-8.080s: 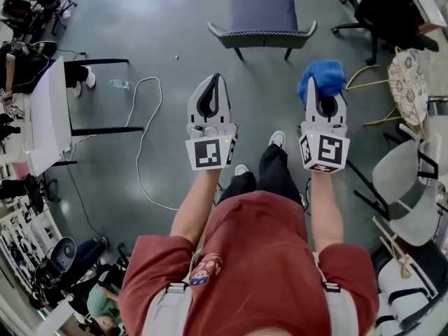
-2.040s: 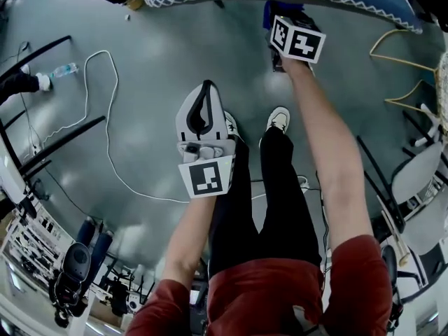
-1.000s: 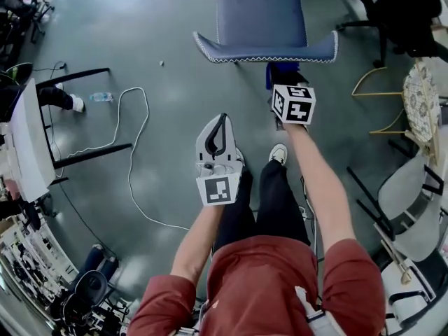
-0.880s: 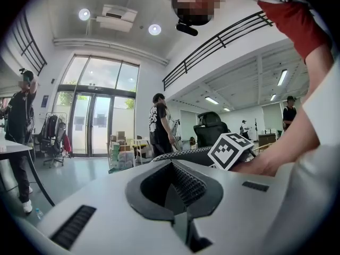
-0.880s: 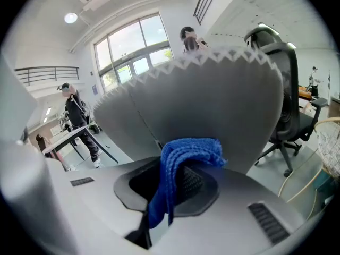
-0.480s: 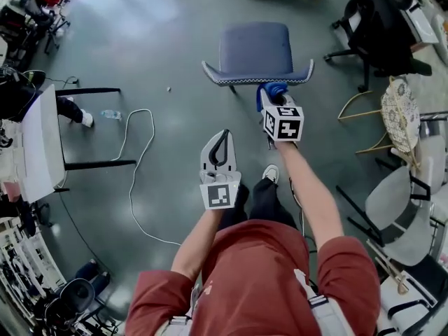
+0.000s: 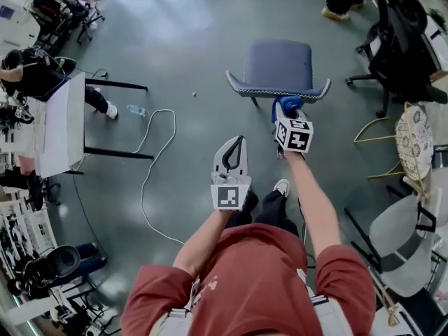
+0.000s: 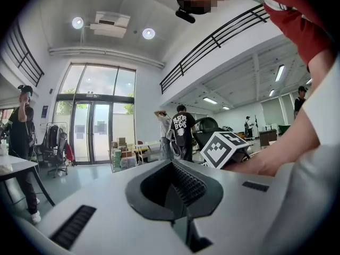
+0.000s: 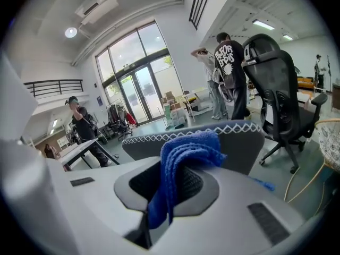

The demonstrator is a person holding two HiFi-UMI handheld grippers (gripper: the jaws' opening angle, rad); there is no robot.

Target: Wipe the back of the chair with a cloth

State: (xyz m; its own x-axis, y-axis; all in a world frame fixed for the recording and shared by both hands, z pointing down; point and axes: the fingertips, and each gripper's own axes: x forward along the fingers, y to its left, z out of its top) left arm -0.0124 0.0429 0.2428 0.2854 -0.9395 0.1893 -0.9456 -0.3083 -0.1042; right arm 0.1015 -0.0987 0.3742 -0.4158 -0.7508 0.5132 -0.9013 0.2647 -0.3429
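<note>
Hidden behind the right claw (image 9: 172,182) and its blue cloth (image 9: 186,147): most of the chair back (image 9: 241,147). Cannot tell whether cloth touches it.

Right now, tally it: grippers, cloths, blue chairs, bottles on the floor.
Grippers: 2 (left gripper, right gripper)
Cloth: 1
Blue chair: 1
Bottle: 1
Total: 5
</note>
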